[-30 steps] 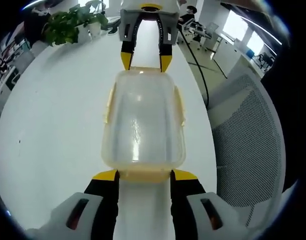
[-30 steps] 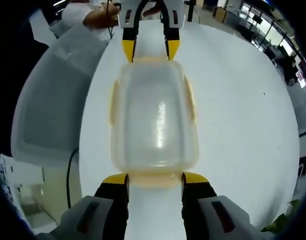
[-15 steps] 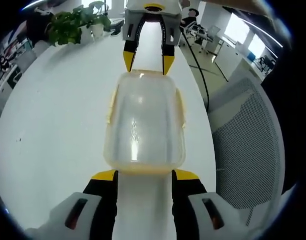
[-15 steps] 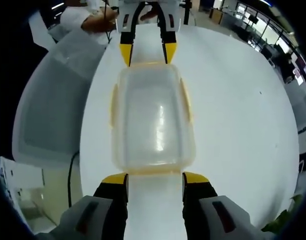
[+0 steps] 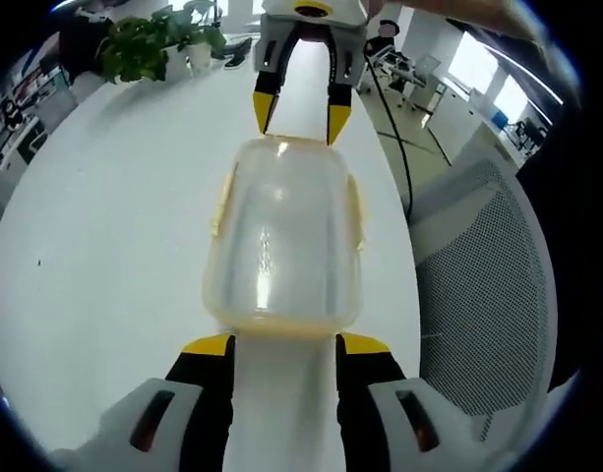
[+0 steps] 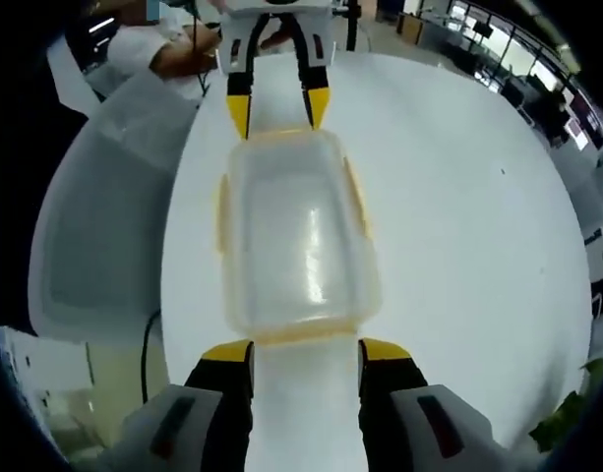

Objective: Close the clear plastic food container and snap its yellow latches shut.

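The container (image 5: 281,236) sits lid-on in the middle of the white table (image 5: 94,246), between the two grippers — the left gripper (image 5: 281,346) at one short end, the right gripper (image 6: 305,348) at the other, both with jaws spread and gripping nothing. The yellow latches (image 5: 356,211) along the long sides look folded down, though I cannot tell whether they have clicked. To finish well, I would press each end latch squarely down against the wall while the opposite gripper braces the box — it could skate on the smooth top.

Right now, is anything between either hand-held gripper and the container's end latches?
Nothing visible. The left hand-held gripper and the right hand-held gripper sit open at opposite ends of the clear container on the white table, with only bare tabletop between.
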A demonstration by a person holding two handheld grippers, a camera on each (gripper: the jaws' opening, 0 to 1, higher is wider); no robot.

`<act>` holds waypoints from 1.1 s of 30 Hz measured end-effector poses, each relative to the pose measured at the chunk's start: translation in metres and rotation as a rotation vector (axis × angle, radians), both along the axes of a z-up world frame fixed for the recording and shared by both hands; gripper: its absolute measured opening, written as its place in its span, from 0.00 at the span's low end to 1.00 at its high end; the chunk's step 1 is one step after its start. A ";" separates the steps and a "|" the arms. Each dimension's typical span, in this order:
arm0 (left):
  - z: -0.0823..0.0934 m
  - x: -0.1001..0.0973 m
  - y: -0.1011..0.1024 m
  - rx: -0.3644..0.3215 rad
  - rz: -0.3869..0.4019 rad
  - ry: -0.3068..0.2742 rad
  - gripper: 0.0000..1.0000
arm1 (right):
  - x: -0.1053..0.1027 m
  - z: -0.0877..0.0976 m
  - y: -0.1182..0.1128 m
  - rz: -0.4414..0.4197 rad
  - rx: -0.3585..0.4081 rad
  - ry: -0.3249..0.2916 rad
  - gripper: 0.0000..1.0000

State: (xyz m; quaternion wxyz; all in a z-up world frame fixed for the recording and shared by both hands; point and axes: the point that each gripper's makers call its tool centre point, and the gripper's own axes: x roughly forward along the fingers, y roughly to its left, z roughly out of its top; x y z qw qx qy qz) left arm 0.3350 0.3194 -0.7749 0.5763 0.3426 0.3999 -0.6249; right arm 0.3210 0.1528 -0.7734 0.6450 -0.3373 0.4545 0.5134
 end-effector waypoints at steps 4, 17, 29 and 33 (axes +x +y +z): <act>0.002 -0.004 0.001 -0.023 0.055 0.041 0.39 | 0.000 0.003 0.003 -0.084 0.036 0.023 0.41; 0.005 -0.005 0.002 -0.113 0.336 0.182 0.37 | 0.003 0.005 0.002 -0.369 0.148 0.087 0.40; 0.005 0.002 0.006 -0.141 0.641 0.300 0.38 | 0.006 0.005 0.006 -0.521 0.212 0.109 0.38; 0.004 0.006 0.008 -0.145 0.743 0.331 0.38 | 0.012 0.007 0.004 -0.607 0.245 0.116 0.37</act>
